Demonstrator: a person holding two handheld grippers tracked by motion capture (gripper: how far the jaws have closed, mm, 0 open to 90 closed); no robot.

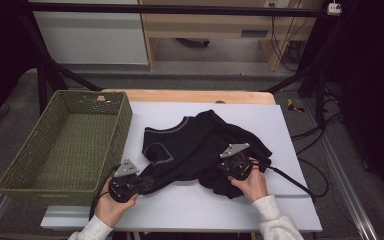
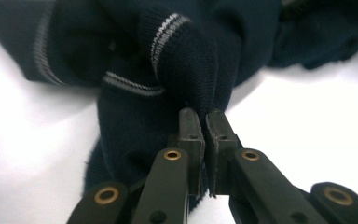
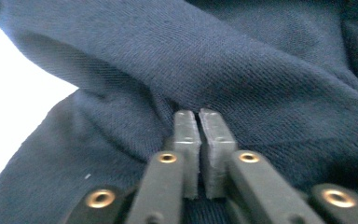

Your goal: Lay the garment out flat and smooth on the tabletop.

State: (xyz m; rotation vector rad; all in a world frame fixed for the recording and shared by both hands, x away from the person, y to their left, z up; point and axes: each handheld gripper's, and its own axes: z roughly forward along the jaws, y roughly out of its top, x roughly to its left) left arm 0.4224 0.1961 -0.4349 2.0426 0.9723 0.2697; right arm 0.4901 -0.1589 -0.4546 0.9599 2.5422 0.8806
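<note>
We have a dark navy sweater [image 1: 205, 147] lying crumpled on the white sheet [image 1: 280, 125] that covers the table, just right of the woven green basket [image 1: 22, 170], its neckline and striped cuffs bunched toward the left. In the left gripper view the left gripper [image 2: 203, 119] has its jaws pressed together on a fold of knit right below a grey-striped cuff [image 2: 168, 25], and the cloth rides up between the pads, so we call that a firm pinch on the sweater. From above, that left gripper [image 1: 145, 182] sits at the garment's lower left corner, near the basket's front corner. Over on the other side, the right gripper [image 1: 232, 161] is planted on the sweater's lower right part, and in the right gripper view the right gripper [image 3: 199, 116] shows its jaws drawn together against the fabric; whether a fold is truly caught between them we can't quite tell, since the tips hide it, though the cloth puckers right there. So we judge this as the grasping step: both hands taking hold before the garment is spread or lifted, perhaps on its way to the basket. The next move calls for both grips to hold while the hands draw apart evenly, pulling the bunched cloth taut without dragging the sheet.
</note>
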